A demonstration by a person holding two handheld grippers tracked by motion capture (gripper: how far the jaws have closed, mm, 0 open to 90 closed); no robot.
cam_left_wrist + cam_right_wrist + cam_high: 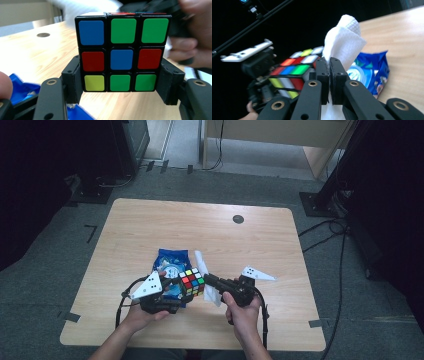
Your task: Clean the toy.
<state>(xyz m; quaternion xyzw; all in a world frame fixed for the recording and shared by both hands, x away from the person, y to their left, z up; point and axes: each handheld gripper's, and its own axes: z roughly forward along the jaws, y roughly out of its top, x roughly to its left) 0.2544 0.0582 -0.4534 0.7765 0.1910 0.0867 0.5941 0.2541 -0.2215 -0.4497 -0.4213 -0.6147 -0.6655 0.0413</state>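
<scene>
A scrambled colour cube [192,282] [122,53] [292,72] is held just above the table, and my left gripper [186,290] [122,82] is shut on its two sides. My right gripper [206,279] [329,65] is shut on a white wipe [205,277] [343,45], which sticks up from the jaws right beside the cube. A blue wipes packet [172,265] [369,75] [22,87] lies flat on the wood under and behind the cube.
The light wooden table [150,230] has a round dark cable hole [238,219] near its far edge. Dark stands and cables [330,227] surround the table on the grey floor. A person's hands [245,312] hold both grippers near the front edge.
</scene>
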